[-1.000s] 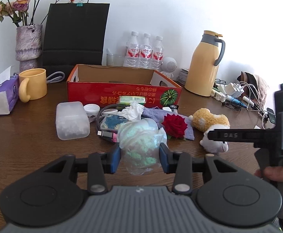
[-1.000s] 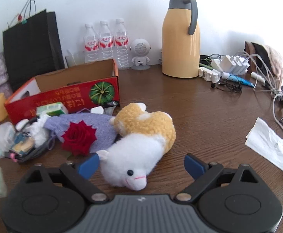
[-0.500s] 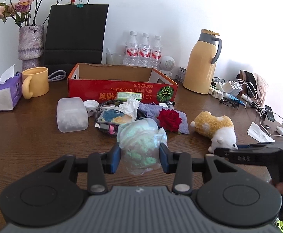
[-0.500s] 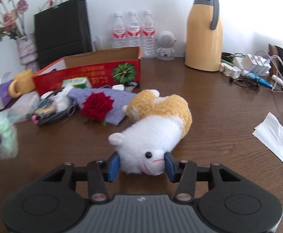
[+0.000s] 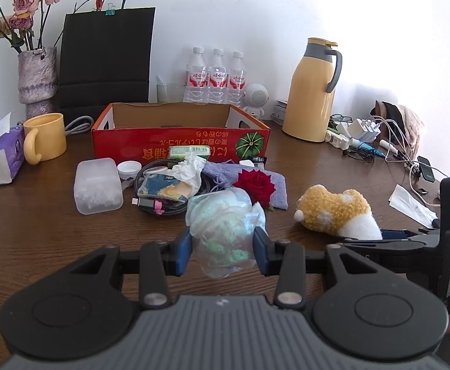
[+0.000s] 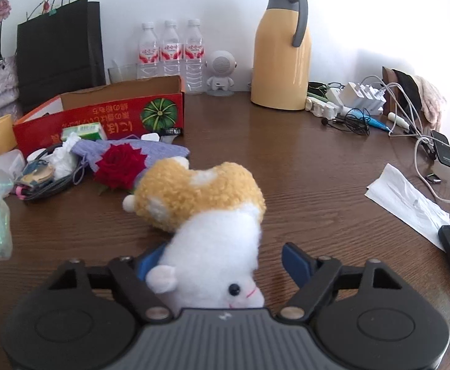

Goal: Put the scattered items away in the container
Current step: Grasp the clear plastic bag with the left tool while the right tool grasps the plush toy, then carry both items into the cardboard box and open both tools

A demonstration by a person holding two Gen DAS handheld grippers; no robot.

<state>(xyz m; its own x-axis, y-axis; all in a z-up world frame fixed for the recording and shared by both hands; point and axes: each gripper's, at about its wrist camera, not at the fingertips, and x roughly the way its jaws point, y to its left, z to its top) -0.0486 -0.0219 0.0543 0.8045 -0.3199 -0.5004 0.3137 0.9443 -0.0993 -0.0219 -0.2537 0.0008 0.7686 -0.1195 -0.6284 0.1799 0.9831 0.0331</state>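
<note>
Blue pads of left gripper (image 5: 222, 251) clamped on clear bag (image 5: 225, 225), lifted near table. Right gripper (image 6: 215, 265) jaws just closing around plush (image 6: 206, 215); right pad looks short of fur, grip unsure. Red box (image 5: 178, 146) beyond clutter, well apart. Step: picking up. Next: firm squeeze on plush, lift, carry both over box.

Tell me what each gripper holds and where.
Left gripper: clear plastic bag, by its sides. Right gripper, jaws just closing, straddles plush toy at the head; not gripped.
</note>
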